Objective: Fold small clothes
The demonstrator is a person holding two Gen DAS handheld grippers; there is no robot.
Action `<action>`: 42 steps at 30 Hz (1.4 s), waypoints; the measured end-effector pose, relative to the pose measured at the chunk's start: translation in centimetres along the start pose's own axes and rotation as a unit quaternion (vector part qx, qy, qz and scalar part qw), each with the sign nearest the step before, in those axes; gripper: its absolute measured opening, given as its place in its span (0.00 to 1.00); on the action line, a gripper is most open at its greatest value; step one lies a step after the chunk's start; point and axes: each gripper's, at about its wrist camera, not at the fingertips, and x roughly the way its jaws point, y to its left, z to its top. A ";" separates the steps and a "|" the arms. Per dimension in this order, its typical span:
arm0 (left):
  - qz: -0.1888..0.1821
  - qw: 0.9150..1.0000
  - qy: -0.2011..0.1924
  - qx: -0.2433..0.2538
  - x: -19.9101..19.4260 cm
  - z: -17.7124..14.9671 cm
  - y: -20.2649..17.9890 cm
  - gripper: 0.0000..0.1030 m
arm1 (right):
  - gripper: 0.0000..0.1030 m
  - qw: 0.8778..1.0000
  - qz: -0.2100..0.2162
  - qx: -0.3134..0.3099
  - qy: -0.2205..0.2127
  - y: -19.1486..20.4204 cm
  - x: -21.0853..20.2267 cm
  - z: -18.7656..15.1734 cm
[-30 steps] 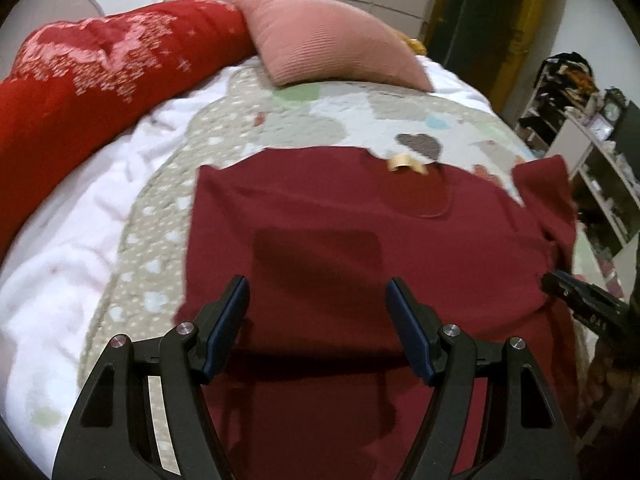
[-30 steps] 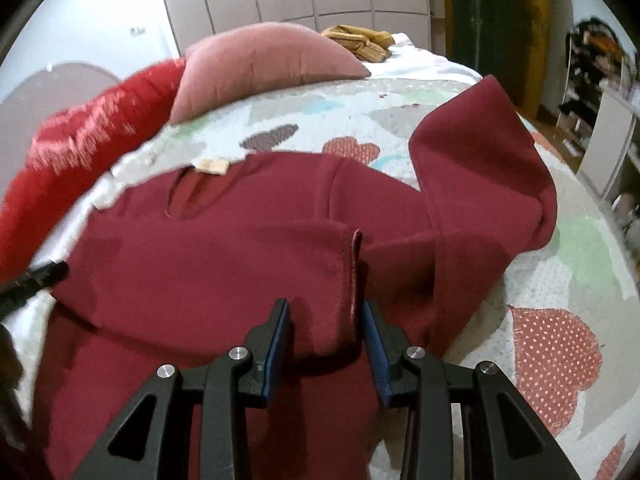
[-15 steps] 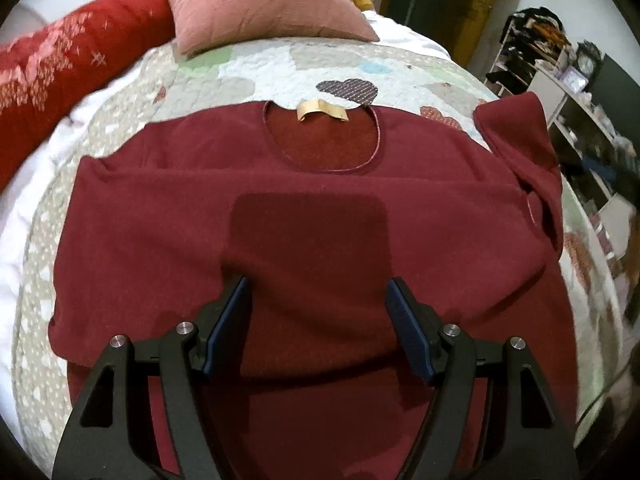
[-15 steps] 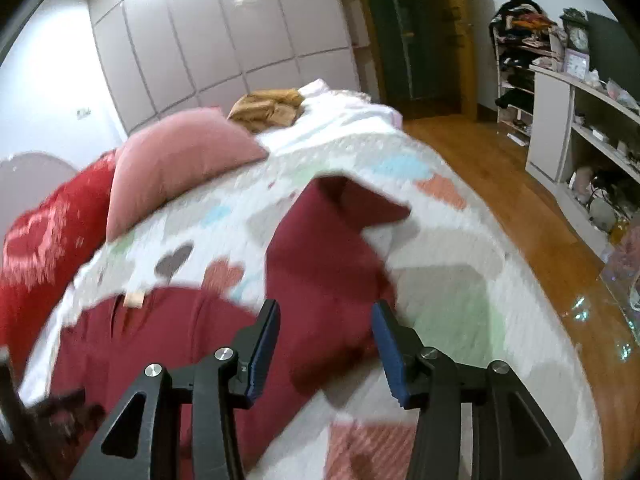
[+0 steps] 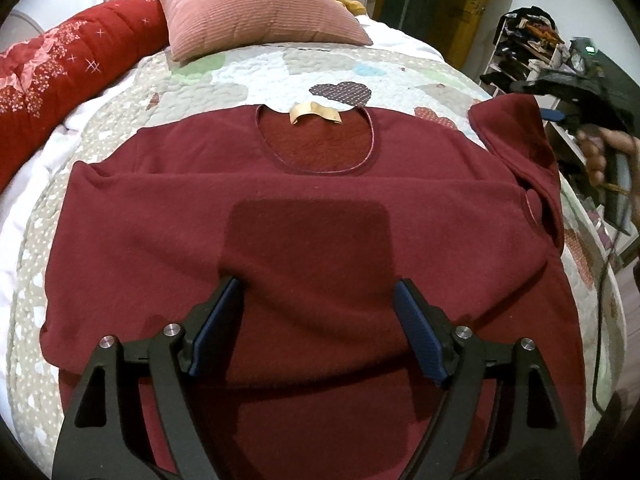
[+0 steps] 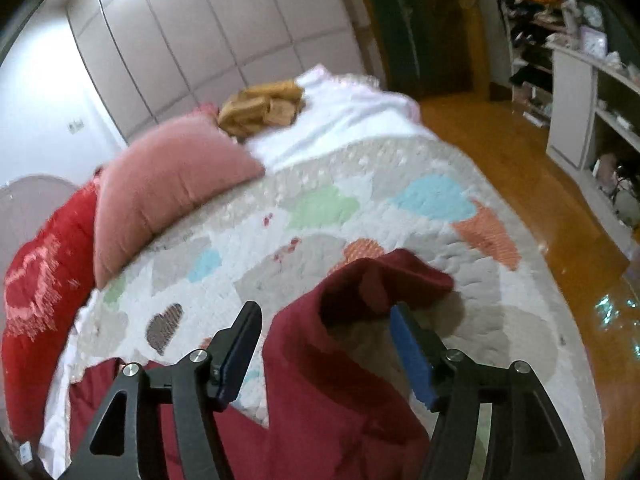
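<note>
A dark red sweater [image 5: 312, 216] lies flat on the bed, neck opening and tan label [image 5: 316, 113] toward the pillow. Its left sleeve is folded across the body. Its right sleeve [image 5: 516, 140] sticks out to the right, partly folded over. My left gripper [image 5: 320, 312] is open and empty, low over the sweater's middle. My right gripper [image 6: 326, 336] is open over the right sleeve [image 6: 360, 320], which lies between its fingers without being clamped. The right gripper also shows at the right edge of the left wrist view [image 5: 560, 114].
A heart-patterned quilt [image 5: 260, 72] covers the bed. A pink pillow [image 5: 256, 12] and a red blanket [image 5: 60, 76] lie at the far side. A tan garment [image 6: 264, 104] lies behind the pillow. Wooden floor [image 6: 520, 168] and white shelves [image 6: 580, 92] are to the right.
My right gripper let go of the red fabric it was clamping, opened, and swung right over the outstretched sleeve. My left gripper shifted toward the sweater's centre and stayed open.
</note>
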 end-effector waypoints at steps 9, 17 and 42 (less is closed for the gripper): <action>-0.005 1.000 -0.002 0.003 0.0 0.1 0.0 0.79 | 0.09 0.998 0.030 -0.052 -0.005 1.8 0.9 -0.8; -0.019 0.999 -0.012 -0.033 -2.6 0.5 3.0 0.79 | 0.08 0.944 0.266 -0.193 -0.012 9.2 -8.3 -2.7; -0.033 0.987 -0.018 -0.154 -2.6 2.5 9.1 0.79 | 0.41 0.933 0.263 -0.236 0.065 14.5 -7.3 -12.8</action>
